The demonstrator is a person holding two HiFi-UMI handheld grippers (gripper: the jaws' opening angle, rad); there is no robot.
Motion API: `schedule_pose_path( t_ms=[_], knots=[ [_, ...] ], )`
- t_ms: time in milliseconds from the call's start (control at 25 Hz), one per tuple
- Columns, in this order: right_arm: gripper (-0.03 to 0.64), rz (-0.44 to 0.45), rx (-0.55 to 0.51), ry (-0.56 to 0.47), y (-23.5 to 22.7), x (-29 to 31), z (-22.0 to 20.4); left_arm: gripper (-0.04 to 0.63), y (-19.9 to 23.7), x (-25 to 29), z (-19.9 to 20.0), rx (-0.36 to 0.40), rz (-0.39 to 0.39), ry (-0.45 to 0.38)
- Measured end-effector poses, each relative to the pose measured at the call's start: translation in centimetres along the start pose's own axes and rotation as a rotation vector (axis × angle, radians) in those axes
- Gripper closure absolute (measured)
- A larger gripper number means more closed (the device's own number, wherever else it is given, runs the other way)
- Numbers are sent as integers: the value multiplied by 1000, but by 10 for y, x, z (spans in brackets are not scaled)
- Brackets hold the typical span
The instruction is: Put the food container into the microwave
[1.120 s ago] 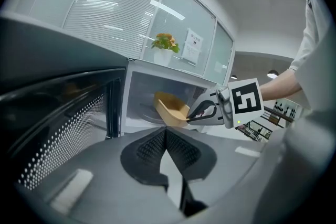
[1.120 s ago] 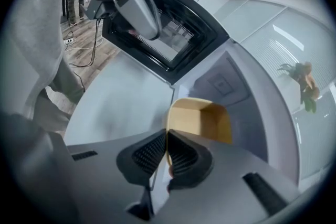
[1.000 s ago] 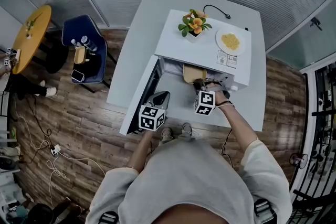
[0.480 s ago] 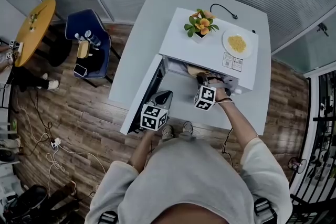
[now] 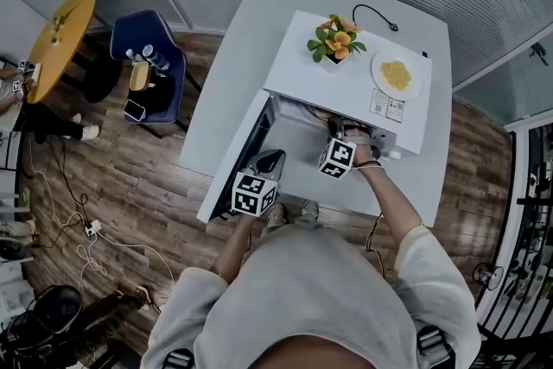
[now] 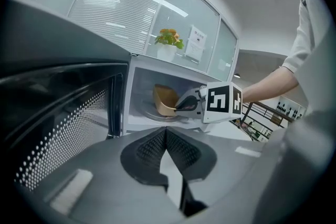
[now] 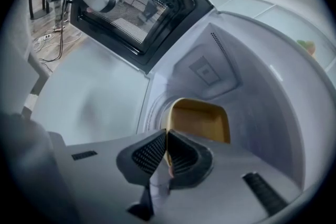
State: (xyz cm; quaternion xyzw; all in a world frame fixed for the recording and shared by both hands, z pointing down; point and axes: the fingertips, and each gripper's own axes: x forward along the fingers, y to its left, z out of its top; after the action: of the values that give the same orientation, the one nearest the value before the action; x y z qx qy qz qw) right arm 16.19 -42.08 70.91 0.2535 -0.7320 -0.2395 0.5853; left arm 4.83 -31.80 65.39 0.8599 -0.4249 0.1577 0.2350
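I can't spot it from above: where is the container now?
In the left gripper view, the container is inside the open microwave, right of its door, its rim pinched by the right gripper.

Potted flowers [image 5: 335, 41] stand near a plate [image 5: 378, 67] of yellow food; blue chair [image 5: 168, 82] beside yellow table [image 5: 47, 65].

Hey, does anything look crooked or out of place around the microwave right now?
The container sits tilted inside the microwave rather than lying flat, with one rim pinched in the right hand-held gripper. Nothing looks spilled or damaged.
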Motion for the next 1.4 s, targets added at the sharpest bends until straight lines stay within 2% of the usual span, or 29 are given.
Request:
schedule_pose_path(
  t_ms=[600, 920, 1080, 1200, 1400],
  knots=[
    [595, -13, 46, 23, -10, 20, -3, 584, 7, 3, -1, -14, 14, 10],
    [595, -42, 33, 30, -14, 27, -3, 584, 8, 6, -3, -17, 11, 13],
    [595, -14, 35, 34, -10, 27, -3, 584, 8, 4, -2, -17, 11, 16],
    [500, 17, 49, 40, -7, 29, -3, 584, 9, 4, -2, -14, 10, 16],
    [463, 1, 29, 42, -6, 29, -4, 584, 9, 3, -3, -13, 9, 18]
  ],
)
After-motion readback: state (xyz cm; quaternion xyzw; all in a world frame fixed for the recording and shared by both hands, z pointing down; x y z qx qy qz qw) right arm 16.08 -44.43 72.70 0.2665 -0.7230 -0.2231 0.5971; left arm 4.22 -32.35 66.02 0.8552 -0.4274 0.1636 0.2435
